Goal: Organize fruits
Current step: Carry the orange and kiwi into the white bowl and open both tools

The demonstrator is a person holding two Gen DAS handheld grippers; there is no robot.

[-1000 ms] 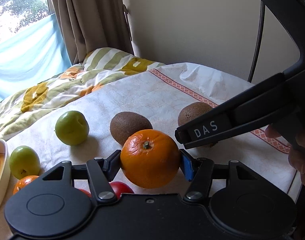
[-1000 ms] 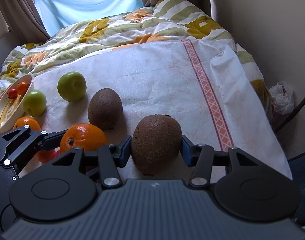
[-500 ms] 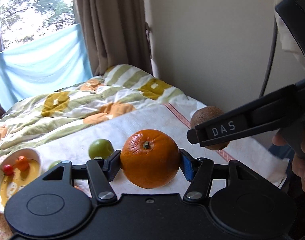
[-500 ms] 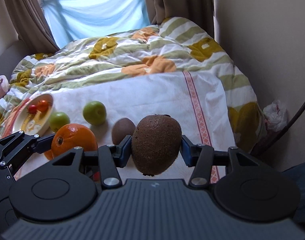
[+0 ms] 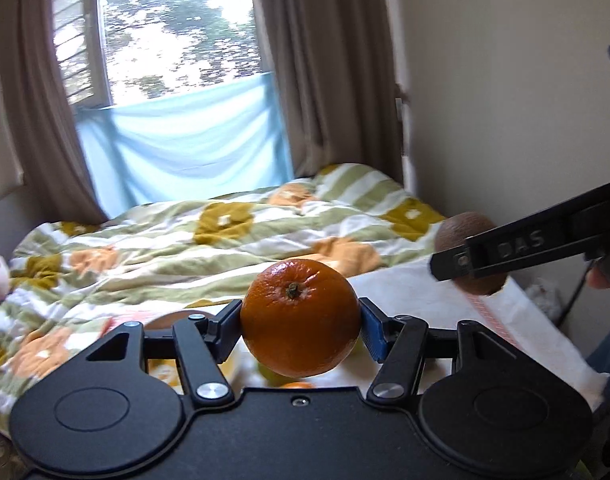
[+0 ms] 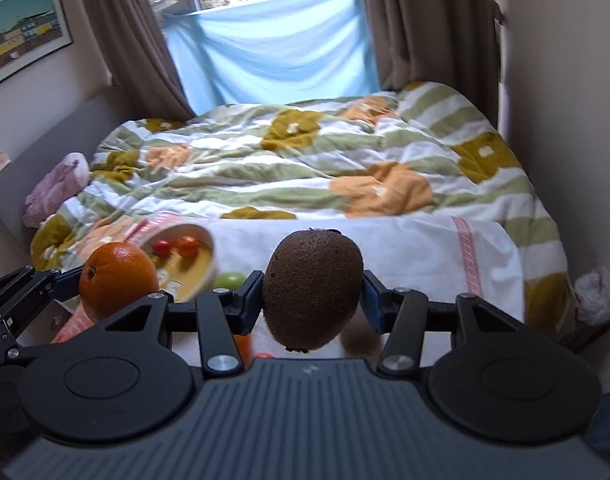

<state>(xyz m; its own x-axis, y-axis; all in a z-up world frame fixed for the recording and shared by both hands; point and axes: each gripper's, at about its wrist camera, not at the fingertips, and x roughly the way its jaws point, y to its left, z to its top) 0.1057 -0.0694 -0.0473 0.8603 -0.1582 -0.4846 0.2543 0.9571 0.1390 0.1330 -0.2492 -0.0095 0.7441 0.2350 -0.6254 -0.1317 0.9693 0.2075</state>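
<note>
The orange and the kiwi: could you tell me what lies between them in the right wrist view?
In the right wrist view, between the orange and the kiwi lie the tilted bowl holding small red fruits and, lower, a green fruit.

Left gripper [image 5: 301, 326] is closed on an orange [image 5: 300, 318], both blue-padded fingers pressed flat vs. its sides, stem end facing the cam, fruit held up in the air w/ nothing under it touching. Right gripper [image 6: 312, 294] is clamped on a kiwi [image 6: 312, 289] the same way, pads on its left & right flanks, long axis roughly upright. In the left wrist view the right gripper comes in from the right edge, side-on, a bit higher than the left one; the two are near, not touching. A bit of the person's right hand [image 5: 599, 278] shows behind it at the frame edge.
</note>
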